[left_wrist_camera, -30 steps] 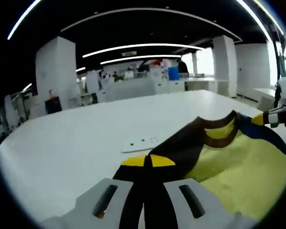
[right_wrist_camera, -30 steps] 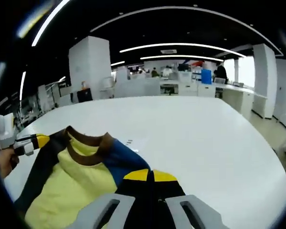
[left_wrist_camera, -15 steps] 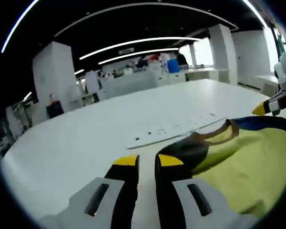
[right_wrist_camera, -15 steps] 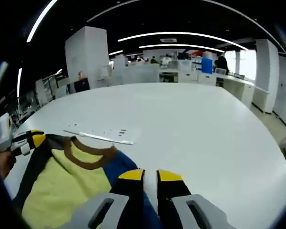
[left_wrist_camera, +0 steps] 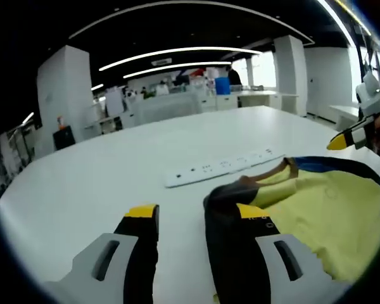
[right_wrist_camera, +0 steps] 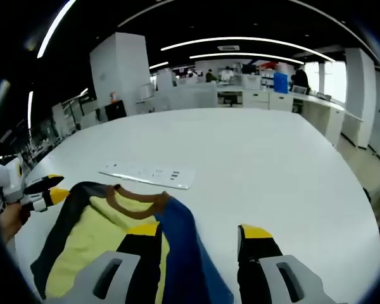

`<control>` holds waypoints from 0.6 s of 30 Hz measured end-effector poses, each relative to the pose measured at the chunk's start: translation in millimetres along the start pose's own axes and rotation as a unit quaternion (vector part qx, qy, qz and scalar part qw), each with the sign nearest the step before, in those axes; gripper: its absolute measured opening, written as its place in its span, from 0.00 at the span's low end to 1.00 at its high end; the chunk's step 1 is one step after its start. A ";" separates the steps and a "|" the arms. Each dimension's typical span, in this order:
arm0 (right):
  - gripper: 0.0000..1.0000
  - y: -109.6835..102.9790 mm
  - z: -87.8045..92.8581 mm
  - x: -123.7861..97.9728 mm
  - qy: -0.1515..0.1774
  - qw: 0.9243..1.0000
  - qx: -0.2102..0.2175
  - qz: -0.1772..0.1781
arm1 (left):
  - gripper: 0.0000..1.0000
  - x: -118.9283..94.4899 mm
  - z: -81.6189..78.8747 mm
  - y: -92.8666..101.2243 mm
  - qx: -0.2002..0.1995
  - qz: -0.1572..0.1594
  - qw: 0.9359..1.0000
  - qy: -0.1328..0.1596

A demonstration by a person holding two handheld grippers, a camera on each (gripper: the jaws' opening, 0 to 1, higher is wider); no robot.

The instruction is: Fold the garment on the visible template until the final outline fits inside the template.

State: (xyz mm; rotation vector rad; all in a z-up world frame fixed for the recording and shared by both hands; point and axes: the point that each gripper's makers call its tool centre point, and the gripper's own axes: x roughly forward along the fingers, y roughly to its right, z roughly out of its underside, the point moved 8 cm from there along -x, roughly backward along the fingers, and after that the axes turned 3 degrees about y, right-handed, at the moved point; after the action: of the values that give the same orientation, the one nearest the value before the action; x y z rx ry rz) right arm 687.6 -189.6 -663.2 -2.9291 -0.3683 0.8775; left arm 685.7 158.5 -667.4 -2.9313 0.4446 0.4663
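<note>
Your left gripper [left_wrist_camera: 190,218] and right gripper [right_wrist_camera: 198,233] both stand with jaws apart, gripping nothing. The yellow garment [left_wrist_camera: 316,212] lies flat at four o'clock, its collar just short of the white template [left_wrist_camera: 221,168]; folding remains undone, I judge. The white table [right_wrist_camera: 272,158] fronts an open office.

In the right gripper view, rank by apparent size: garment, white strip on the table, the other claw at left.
1. Garment, clearly largest.
2. White strip.
3. Left claw, smallest; it is cut off by the view's edge, so this ranking is unsure.
</note>
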 end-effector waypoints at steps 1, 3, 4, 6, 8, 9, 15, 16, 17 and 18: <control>0.47 0.0 -0.3 -1.4 -0.001 1.000 0.001 -0.005 | 0.57 -3.8 -0.5 0.2 0.006 0.006 1.000 -0.001; 0.47 -1.2 1.4 -10.3 -0.005 1.000 -0.001 -0.014 | 0.62 -12.4 -1.5 0.8 0.034 0.018 0.999 -0.003; 0.49 -2.4 3.4 -16.9 -0.008 1.000 -0.006 -0.018 | 0.63 -16.0 -1.4 1.4 0.047 0.025 0.999 -0.007; 0.52 -3.7 6.6 -25.5 -0.012 1.000 -0.007 -0.024 | 0.66 -25.6 -1.1 4.2 0.064 0.046 0.997 -0.008; 0.54 -5.2 11.3 -36.5 -0.017 0.999 -0.003 -0.034 | 0.69 -36.9 -0.4 5.8 0.070 0.054 0.996 -0.011; 0.54 -3.3 13.1 -39.9 -0.020 0.999 -0.002 -0.039 | 0.69 -41.9 -0.2 6.6 0.073 0.060 0.995 -0.010; 0.57 -6.6 30.2 -75.0 -0.036 0.998 0.003 -0.054 | 0.72 -73.6 7.7 17.1 -0.005 0.095 0.995 -0.017; 0.57 -7.0 32.6 -79.8 -0.037 0.998 0.003 -0.056 | 0.72 -78.3 9.3 18.7 0.003 0.098 0.995 -0.021; 0.57 -7.7 36.1 -86.9 -0.038 0.998 0.001 -0.058 | 0.72 -84.8 11.4 20.2 0.021 0.102 0.994 -0.025; 0.57 -8.0 38.5 -91.3 -0.039 0.998 -0.002 -0.058 | 0.72 -89.0 12.8 21.2 0.026 0.102 0.994 -0.029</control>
State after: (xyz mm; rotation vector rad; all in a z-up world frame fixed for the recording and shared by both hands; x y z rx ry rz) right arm 590.9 -204.6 -645.6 -2.8484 -0.5385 0.9773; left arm 594.7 164.5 -652.7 -2.8279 0.7397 0.5545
